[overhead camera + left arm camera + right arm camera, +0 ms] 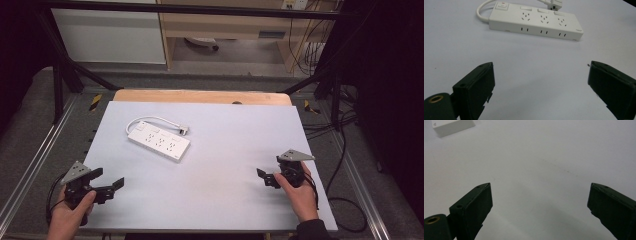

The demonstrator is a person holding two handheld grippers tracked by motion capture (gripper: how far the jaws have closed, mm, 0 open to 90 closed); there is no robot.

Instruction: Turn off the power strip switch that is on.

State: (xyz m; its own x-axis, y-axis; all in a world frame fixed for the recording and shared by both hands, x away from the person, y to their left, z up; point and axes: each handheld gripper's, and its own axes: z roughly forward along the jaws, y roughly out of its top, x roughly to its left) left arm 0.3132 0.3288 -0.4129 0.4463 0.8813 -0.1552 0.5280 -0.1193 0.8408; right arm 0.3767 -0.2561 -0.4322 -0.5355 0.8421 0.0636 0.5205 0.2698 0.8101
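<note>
Both grippers low at near table edge, held in hands. Left gripper (109,179) at near-left corner, jaws spread wide, nothing between; aimed toward power strip, judged a ready pose facing the one likely target. Right gripper (267,178) at near-right, jaws likewise wide apart and empty, well apart from everything, judged parked. Bare white table (225,150) between. Farther, left of centre: white power strip (159,140) flat, sockets up, lying diagonal; cord (145,120) looped behind, plug (184,130) resting just beside far edge, not inserted. No containers present.
</note>
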